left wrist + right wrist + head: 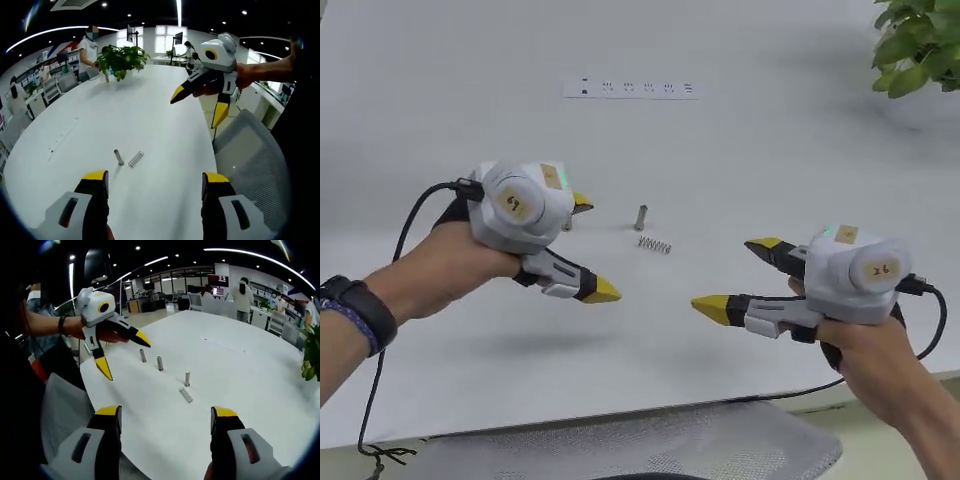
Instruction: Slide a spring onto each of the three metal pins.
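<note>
Metal spring point(655, 244) lying loose on the tabletop point(740, 150), just beside a bare pin point(641, 217).
You're holding left gripper point(592, 248) and right gripper point(732, 275) wide open, fingers point(603, 292) gripping nothing; spring's looking light and squashy, so try pinching across middle coils, gently.

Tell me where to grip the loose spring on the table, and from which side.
Grip the spring mid-length, across its coils, coming down from above: it lies flat on its side on the table. Probably approach from the near side, since the upright pin stands just beyond it.
</note>
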